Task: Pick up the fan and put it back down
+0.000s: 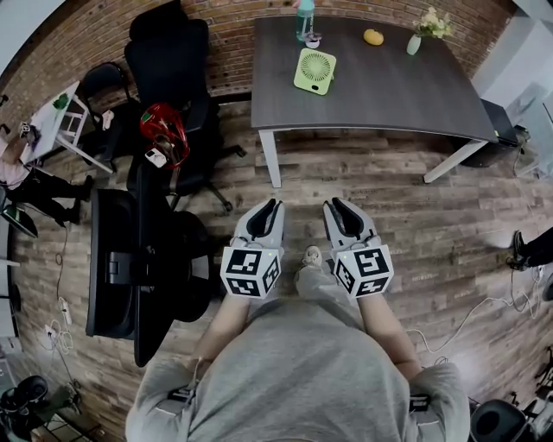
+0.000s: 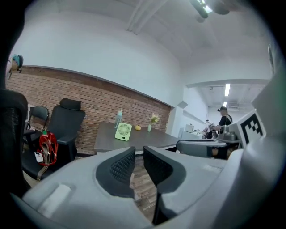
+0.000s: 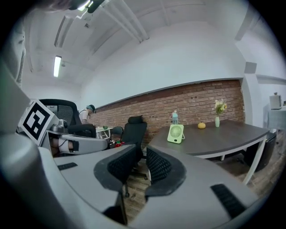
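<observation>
Pale green fan (image 1: 314,71), dark grey table (image 1: 389,86)

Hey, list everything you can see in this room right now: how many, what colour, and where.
table: one, dark grey top, white legs, ahead of the person
fan: one, light green, standing on the table's left part
bottle: one, pale teal, behind the fan
fruit: one, orange-yellow, near the table's back edge
vase: one, pale green, holding yellow flowers, right of the fruit
chairs: at least two, black, left of the table
red thing: one, at a chair, maybe a helmet
cables: white, on the wood floor, at the right
left gripper: grey, jaws slightly apart, empty
right gripper: grey, jaws apart, empty
</observation>
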Demonstrator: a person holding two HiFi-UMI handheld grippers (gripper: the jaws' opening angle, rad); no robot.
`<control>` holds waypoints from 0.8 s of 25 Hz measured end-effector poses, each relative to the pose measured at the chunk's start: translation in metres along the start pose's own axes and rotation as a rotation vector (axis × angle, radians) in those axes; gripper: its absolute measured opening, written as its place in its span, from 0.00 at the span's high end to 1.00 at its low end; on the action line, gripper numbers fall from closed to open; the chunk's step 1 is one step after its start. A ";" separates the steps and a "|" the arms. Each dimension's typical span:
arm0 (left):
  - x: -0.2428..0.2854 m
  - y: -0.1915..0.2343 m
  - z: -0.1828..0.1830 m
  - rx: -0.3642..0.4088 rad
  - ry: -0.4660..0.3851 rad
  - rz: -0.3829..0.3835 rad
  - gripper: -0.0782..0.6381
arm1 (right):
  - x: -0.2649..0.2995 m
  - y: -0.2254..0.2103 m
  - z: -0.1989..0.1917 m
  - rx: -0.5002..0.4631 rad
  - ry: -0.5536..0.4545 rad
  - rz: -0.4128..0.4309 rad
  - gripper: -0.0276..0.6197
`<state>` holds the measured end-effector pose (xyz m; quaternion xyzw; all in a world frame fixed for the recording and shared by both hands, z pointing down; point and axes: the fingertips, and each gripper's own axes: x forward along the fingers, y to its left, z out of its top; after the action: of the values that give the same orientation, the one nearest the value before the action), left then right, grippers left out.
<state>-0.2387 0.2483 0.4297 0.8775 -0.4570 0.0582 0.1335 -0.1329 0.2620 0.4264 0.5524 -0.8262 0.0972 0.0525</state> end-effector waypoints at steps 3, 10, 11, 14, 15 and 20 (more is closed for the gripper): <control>0.019 0.004 0.011 -0.003 -0.003 0.011 0.75 | 0.016 -0.014 0.008 0.003 0.008 0.017 0.78; 0.063 0.008 0.029 -0.004 -0.002 0.030 0.65 | 0.046 -0.055 0.023 0.007 0.013 0.033 0.66; 0.070 0.009 0.032 -0.006 -0.006 0.033 0.63 | 0.051 -0.061 0.025 0.007 0.015 0.037 0.65; 0.090 0.012 0.038 -0.006 -0.012 0.045 0.60 | 0.066 -0.079 0.028 0.008 0.020 0.050 0.61; 0.097 0.013 0.040 -0.006 -0.013 0.049 0.59 | 0.071 -0.084 0.029 0.009 0.021 0.055 0.60; 0.129 0.016 0.046 -0.020 -0.024 0.063 0.55 | 0.092 -0.111 0.034 0.006 0.025 0.074 0.54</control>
<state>-0.1781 0.1250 0.4171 0.8619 -0.4865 0.0475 0.1348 -0.0656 0.1302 0.4228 0.5205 -0.8450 0.1082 0.0576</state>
